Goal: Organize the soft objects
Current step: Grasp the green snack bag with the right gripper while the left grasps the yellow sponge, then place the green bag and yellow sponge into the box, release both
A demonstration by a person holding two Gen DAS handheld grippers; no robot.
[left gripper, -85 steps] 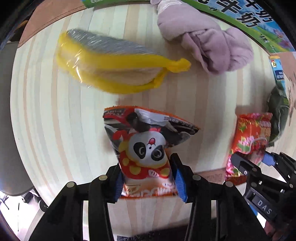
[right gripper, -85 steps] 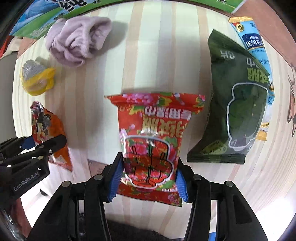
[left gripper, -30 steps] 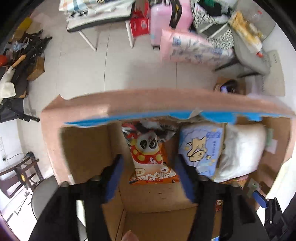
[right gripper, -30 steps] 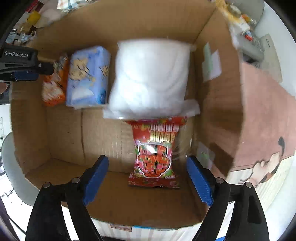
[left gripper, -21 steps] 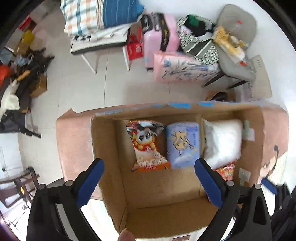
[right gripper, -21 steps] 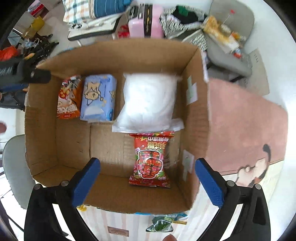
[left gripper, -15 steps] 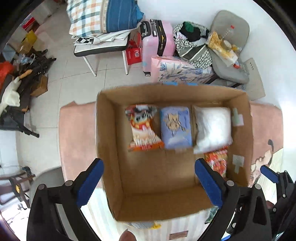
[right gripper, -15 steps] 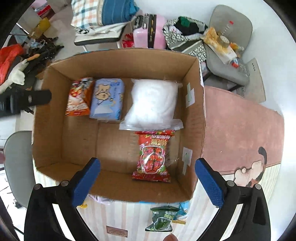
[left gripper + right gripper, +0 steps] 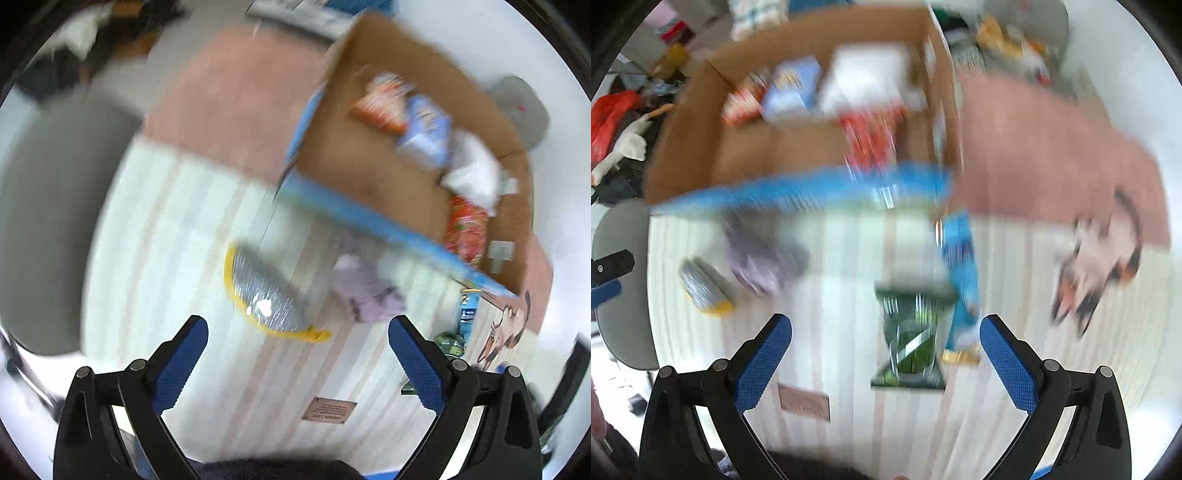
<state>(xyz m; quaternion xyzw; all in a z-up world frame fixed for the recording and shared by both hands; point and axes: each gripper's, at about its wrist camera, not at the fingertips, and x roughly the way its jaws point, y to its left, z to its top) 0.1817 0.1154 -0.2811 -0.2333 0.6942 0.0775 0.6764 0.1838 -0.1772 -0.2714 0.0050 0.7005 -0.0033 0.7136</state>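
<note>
Both views are blurred by motion. The cardboard box (image 9: 369,122) stands at the back of the striped table and holds the panda snack bag (image 9: 382,105), a blue pack (image 9: 424,129), a white pack (image 9: 472,170) and the red snack bag (image 9: 463,230). My left gripper (image 9: 297,362) is open and empty above the yellow-edged silver pack (image 9: 264,295), with the lilac cloth (image 9: 365,286) beside it. My right gripper (image 9: 886,360) is open and empty above the green snack bag (image 9: 910,332), next to a blue sachet (image 9: 962,273). The box (image 9: 701,122) shows there too.
A grey chair (image 9: 48,221) stands left of the table. A pink cloth with a cartoon figure (image 9: 1097,258) covers the right side. A small brown label (image 9: 328,410) lies near the table's front edge. Room clutter lies behind the box.
Both grippers let go of their snack bags in the box, opened wide, and have swung back down over the table. The left now faces the yellow pack, the right the green bag.
</note>
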